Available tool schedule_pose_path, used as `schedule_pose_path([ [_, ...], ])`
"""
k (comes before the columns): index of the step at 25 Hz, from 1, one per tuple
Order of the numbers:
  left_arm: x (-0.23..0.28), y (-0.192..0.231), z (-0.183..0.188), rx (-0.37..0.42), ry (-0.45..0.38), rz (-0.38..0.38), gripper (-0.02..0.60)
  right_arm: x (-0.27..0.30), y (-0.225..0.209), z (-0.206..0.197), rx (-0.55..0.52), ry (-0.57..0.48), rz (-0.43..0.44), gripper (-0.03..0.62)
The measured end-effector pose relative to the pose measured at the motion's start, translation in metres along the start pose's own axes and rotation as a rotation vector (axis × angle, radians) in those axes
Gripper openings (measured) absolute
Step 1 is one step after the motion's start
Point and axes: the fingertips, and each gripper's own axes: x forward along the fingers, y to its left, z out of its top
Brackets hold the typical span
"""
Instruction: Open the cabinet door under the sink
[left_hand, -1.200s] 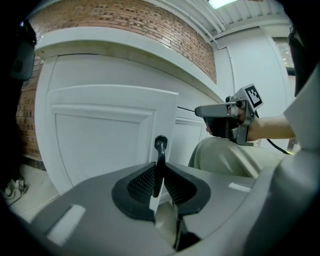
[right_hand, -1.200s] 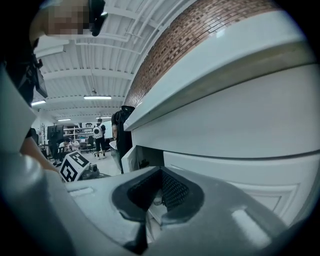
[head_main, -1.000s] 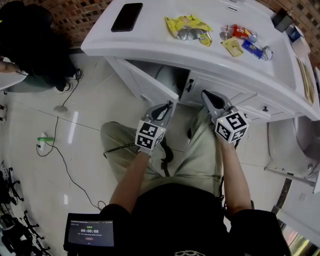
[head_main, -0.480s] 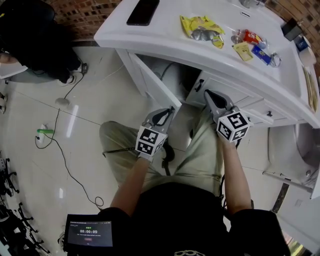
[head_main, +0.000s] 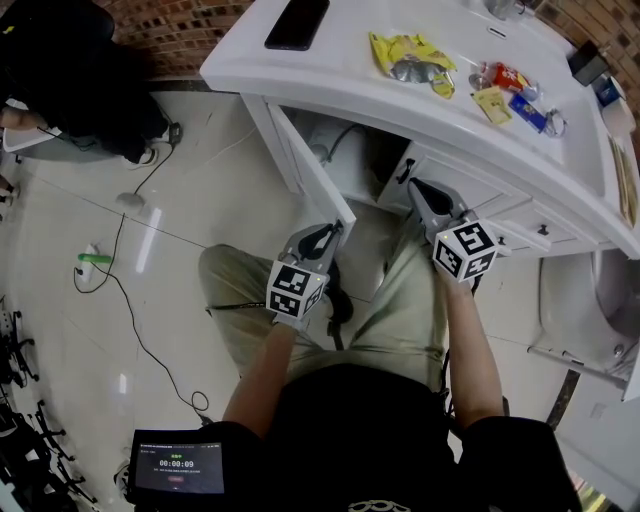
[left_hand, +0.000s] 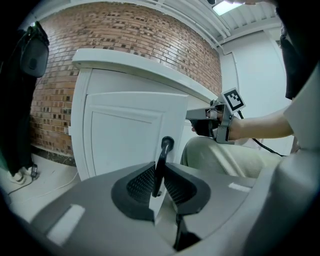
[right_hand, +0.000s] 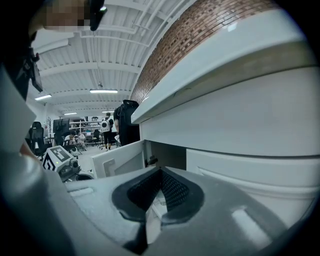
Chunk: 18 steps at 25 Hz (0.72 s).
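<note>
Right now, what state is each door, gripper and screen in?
left cabinet door: swung open
door handle: gripped
left gripper: shut on door handle
right cabinet door: looks closed
right gripper: shut, empty
phone: screen dark
tablet: screen lit

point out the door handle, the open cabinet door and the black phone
door handle (left_hand: 162, 160), left gripper view, on its dark bar below the knob
cabinet door (head_main: 318, 180), head view, on its top edge
black phone (head_main: 297, 22), head view, on the middle of its dark face

Two grippers (head_main: 328, 232) (head_main: 418, 187), one phone (head_main: 297, 22) — one open cabinet door (head_main: 310, 170).
</note>
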Motion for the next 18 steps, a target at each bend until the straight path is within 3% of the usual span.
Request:
schedule_pose_path([
  [8, -0.019, 0.009, -0.005, -0.016, -0.007, 0.042, 0.066, 0.007, 0.014, 0.002, -0.018, -0.016, 0.043, -0.009],
  [15, -0.038, 0.019, -0.009, -0.028, -0.014, 0.079, 0.066, 0.023, 0.076, -0.010, -0.141, 0.073, 0.257, -0.009],
  [18, -0.054, 0.025, -0.010, -0.041, -0.022, 0.100, 0.064, 0.030, 0.102, -0.016, -0.189, 0.117, 0.312, -0.009],
])
